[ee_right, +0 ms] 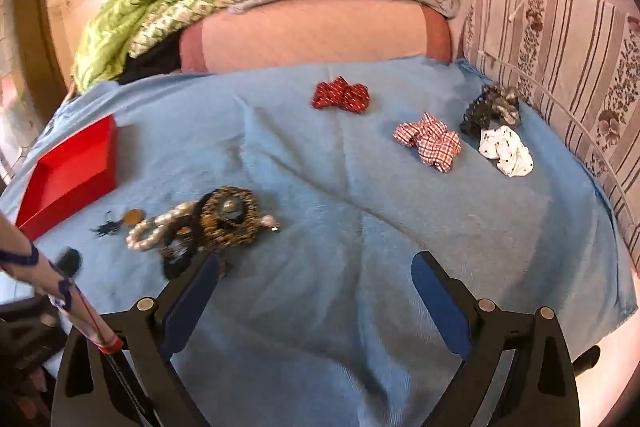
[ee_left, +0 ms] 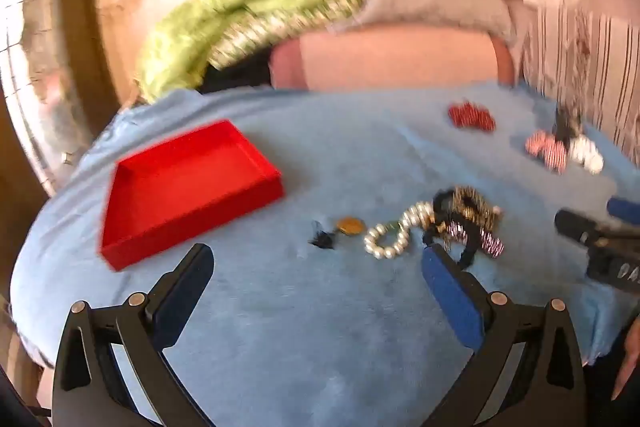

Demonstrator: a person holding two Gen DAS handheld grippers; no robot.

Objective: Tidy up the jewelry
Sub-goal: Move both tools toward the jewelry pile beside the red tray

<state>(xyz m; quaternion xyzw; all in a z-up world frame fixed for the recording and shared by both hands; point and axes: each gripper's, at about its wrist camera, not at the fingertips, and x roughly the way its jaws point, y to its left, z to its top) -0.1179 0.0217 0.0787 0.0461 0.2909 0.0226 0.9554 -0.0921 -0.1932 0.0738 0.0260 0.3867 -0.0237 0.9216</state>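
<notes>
- Hovering over the blue blanket [ee_right: 360,187], both grippers stand empty: the left gripper [ee_left: 318,263] and the right gripper [ee_right: 316,267] each have jaws spread wide, nothing between the pads.
- Jewelry location: a tangled heap lies on the blanket just ahead of the left gripper, comprising a pearl strand [ee_left: 394,233], a dark beaded necklace [ee_left: 472,217], a small gold pendant [ee_left: 351,225] and a small black piece [ee_left: 322,237].
- Receptacle: the red tray [ee_left: 188,187] sits empty on the blanket, left of the heap and apart from it.
- Unrelated items: fabric scrunchies, including a red scrunchie [ee_right: 341,95] and a checked scrunchie [ee_right: 430,141], lie well apart to the far right.
- Step in hand, as judged: approach before the first pickup; no item is yet in the tray.
- Next move calls for lowering one gripper onto a single piece, probably the pearl strand, closing on it without dragging the tangled neighbours, then carrying it to the tray.
</notes>
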